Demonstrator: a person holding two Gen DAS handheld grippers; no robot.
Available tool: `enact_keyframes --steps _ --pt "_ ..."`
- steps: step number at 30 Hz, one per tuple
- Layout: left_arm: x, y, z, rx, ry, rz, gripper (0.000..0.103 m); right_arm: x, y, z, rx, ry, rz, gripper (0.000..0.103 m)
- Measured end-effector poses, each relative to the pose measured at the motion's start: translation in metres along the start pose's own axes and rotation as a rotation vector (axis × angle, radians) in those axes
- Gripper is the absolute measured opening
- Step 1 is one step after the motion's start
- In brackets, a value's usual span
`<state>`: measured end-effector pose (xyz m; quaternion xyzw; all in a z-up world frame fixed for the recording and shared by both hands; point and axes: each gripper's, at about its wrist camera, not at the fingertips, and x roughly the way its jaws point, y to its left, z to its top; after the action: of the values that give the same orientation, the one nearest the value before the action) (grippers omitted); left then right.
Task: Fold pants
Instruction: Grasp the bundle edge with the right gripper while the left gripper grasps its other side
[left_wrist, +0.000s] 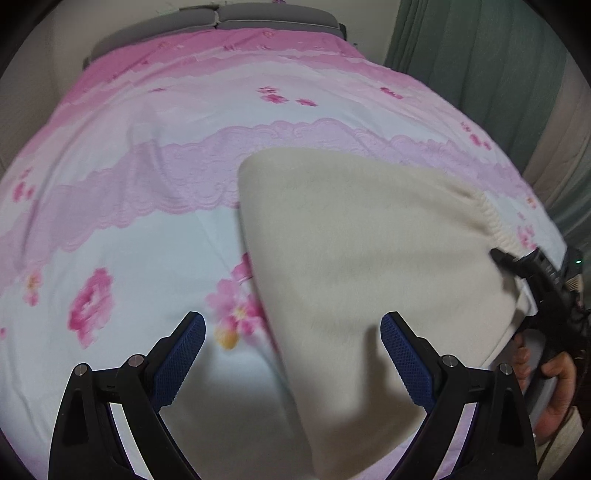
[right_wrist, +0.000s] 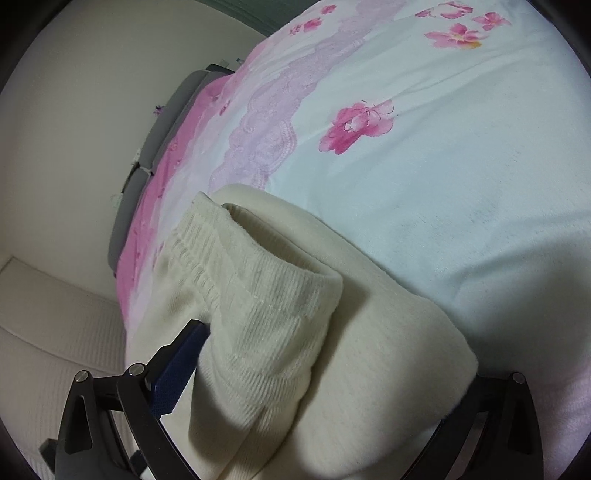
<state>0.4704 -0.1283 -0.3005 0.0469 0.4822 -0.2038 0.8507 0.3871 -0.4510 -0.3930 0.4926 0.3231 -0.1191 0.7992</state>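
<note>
Cream pants (left_wrist: 362, 236) lie folded on the pink floral bedsheet (left_wrist: 147, 177), with the ribbed waistband (left_wrist: 495, 225) at the right. My left gripper (left_wrist: 291, 332) is open and empty, just above the pants' near left edge. My right gripper (left_wrist: 517, 262) shows at the far right, at the waistband. In the right wrist view the waistband (right_wrist: 258, 306) and folded cloth (right_wrist: 369, 369) lie between the spread fingers of my right gripper (right_wrist: 314, 354). The left finger (right_wrist: 177, 369) shows; the right one is hidden under cloth.
A grey headboard (left_wrist: 258, 18) stands at the far end of the bed. A green curtain (left_wrist: 480, 55) hangs at the right. A white wall (right_wrist: 74, 129) and a cream ribbed surface (right_wrist: 44, 332) lie beside the bed.
</note>
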Motion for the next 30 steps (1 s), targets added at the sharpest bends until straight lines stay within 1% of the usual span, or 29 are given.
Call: enact_keyframes --steps 2,4,5,7,9,12,16,18,21,23,26,30 --pt "0.004 0.004 0.004 -0.01 0.003 -0.044 0.097 0.002 0.004 0.003 -0.022 0.011 -0.032 0.098" --pt "0.01 0.008 0.01 -0.028 0.015 -0.084 0.097 0.003 0.008 0.004 -0.049 0.017 -0.058 0.09" --pt "0.013 0.009 0.012 -0.03 0.023 -0.097 0.097 0.003 0.009 0.004 -0.06 0.022 -0.07 0.087" --pt "0.02 0.011 0.017 -0.027 0.029 -0.123 0.097 0.002 0.01 0.005 -0.084 0.028 -0.084 0.076" --pt "0.028 0.013 0.022 -0.034 0.037 -0.153 0.097 0.004 0.011 0.006 -0.099 0.032 -0.093 0.073" --pt "0.047 0.021 0.031 -0.059 0.064 -0.194 0.097 0.003 0.012 0.006 -0.117 0.028 -0.113 0.071" --pt "0.066 0.034 0.043 -0.118 0.063 -0.263 0.096 0.0 0.012 0.004 -0.133 0.023 -0.124 0.071" --pt "0.077 0.039 0.049 -0.139 0.077 -0.293 0.095 0.004 0.015 0.006 -0.134 0.024 -0.127 0.071" --pt "0.089 0.039 0.057 -0.132 0.074 -0.345 0.088 0.006 0.016 0.006 -0.152 0.02 -0.142 0.071" --pt "0.094 0.037 0.061 -0.12 0.066 -0.376 0.08 0.008 0.019 0.005 -0.161 0.015 -0.152 0.071" --pt "0.103 0.035 0.07 -0.122 0.069 -0.41 0.077 0.009 0.019 0.006 -0.161 0.009 -0.156 0.071" --pt "0.113 0.036 0.076 -0.154 0.075 -0.446 0.072 0.011 0.021 0.006 -0.168 0.003 -0.159 0.071"
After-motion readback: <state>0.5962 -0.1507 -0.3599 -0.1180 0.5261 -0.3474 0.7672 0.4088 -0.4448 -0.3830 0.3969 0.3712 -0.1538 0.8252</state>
